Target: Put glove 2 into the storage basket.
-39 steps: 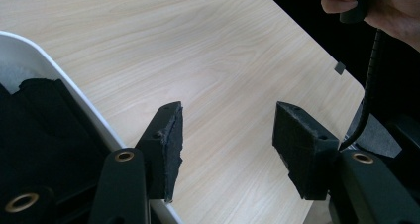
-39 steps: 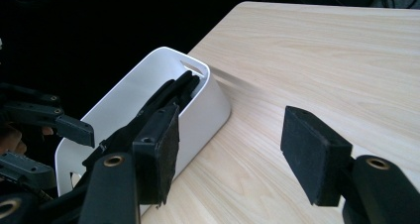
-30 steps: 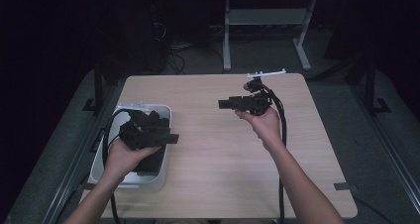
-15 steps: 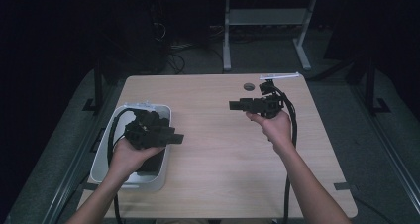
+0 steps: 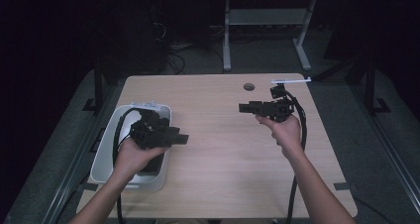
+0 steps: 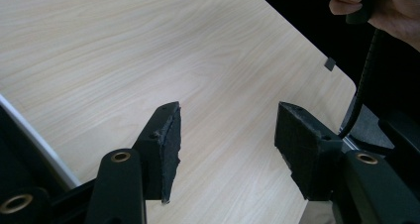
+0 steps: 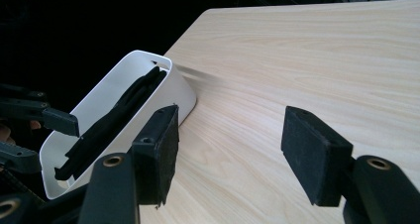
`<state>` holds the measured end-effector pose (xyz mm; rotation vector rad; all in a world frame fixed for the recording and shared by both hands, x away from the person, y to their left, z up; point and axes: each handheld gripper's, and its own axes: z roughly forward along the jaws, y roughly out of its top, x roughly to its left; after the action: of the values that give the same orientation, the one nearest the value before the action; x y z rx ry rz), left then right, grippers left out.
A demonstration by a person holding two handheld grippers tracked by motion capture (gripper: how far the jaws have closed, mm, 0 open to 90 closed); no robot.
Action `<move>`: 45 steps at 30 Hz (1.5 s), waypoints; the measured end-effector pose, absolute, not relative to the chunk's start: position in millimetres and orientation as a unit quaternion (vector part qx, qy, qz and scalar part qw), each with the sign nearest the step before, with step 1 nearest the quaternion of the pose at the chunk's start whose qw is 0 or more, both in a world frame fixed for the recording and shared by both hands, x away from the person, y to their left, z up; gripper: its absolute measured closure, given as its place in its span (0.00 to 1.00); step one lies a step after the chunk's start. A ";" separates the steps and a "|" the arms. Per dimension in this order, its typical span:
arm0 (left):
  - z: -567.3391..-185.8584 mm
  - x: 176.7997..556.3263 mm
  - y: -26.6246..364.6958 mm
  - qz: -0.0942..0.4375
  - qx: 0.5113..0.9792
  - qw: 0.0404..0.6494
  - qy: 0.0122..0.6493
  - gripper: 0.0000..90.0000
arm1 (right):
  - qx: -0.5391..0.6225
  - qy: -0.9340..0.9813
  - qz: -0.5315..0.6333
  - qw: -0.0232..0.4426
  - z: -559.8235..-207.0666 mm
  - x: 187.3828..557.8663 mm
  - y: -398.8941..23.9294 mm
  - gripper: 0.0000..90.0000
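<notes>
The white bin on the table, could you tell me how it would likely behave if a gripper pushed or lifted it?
The white bin looks thin-walled with a smooth finish, so probably light and apt to slide on the wooden table rather than tip, being long and low. The dark item lying inside may shift if it is lifted. Its smooth walls might prove slippery between pads.

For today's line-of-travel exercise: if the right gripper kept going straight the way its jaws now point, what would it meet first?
Probably the white bin at the table's left side: the open right gripper looks toward it across bare wood. Depth is unclear, so the left gripper beside it could come first.
</notes>
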<state>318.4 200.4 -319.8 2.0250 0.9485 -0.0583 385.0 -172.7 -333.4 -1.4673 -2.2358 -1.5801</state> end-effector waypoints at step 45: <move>-333.4 317.9 144.3 -0.048 0.828 0.435 0.351 0.44 | -0.523 -0.687 -0.505 0.012 -370.7 354.9 -244.2 0.43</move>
<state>317.9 144.3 -333.4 2.0619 0.8739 -0.1191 354.9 -244.2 -370.7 -1.6308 -2.1402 -1.5731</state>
